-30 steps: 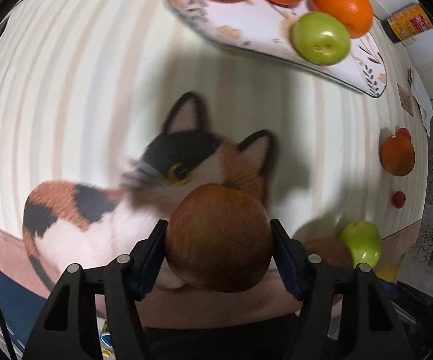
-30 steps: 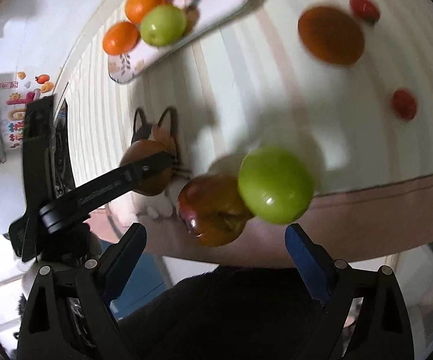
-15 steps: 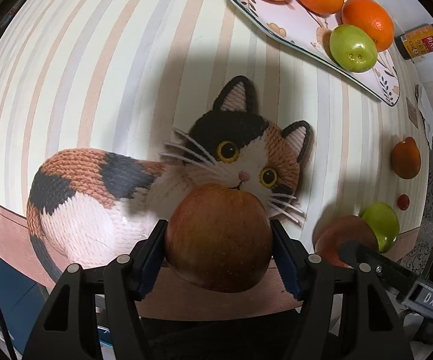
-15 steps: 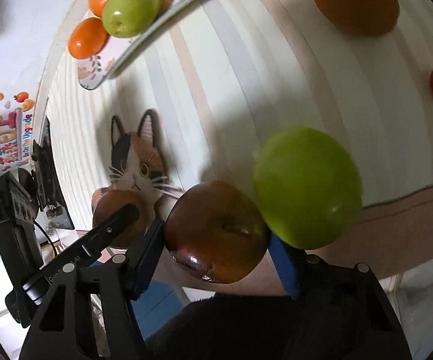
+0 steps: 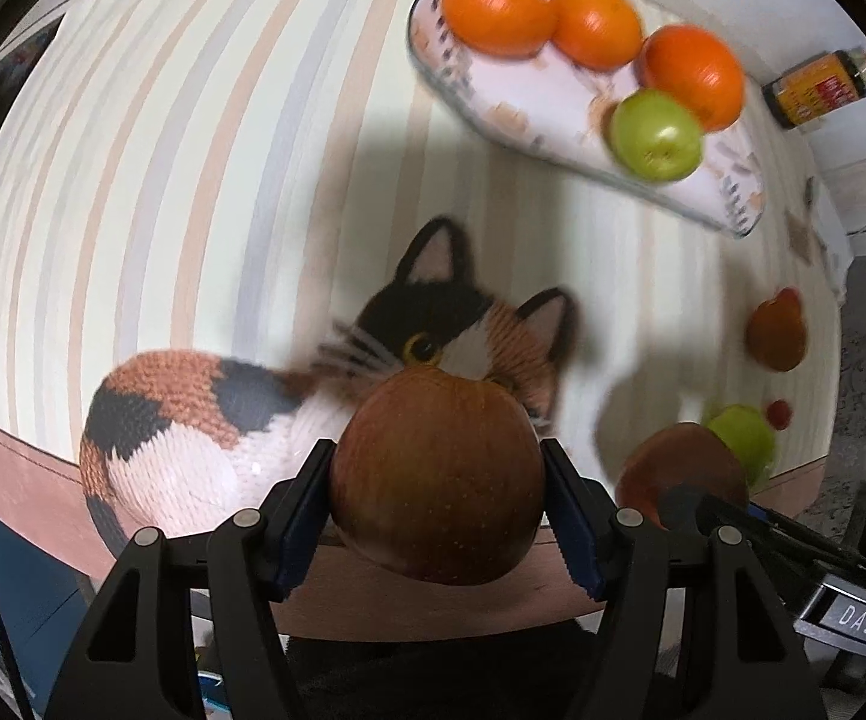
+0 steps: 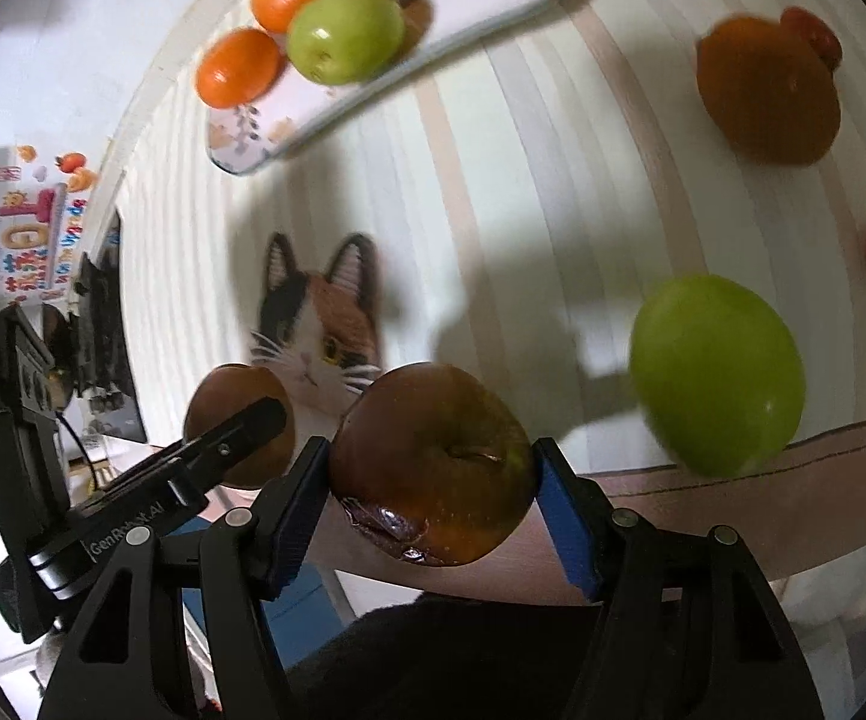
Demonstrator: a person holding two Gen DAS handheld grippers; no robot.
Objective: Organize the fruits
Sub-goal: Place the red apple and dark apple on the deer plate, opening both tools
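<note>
Two tools clamped — left tool (image 5: 439,516) on red apple (image 5: 436,480), right tool (image 6: 433,516) on bruised apple (image 6: 433,462) — green apple (image 6: 718,375) beside.

Dim indoor light, strong fisheye bending, motion-blurred plate (image 5: 583,138), soft dark shadows, perhaps from overhead.

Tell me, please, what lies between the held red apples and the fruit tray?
In both wrist views, only striped tablecloth and its cat picture lie before the tray.
</note>
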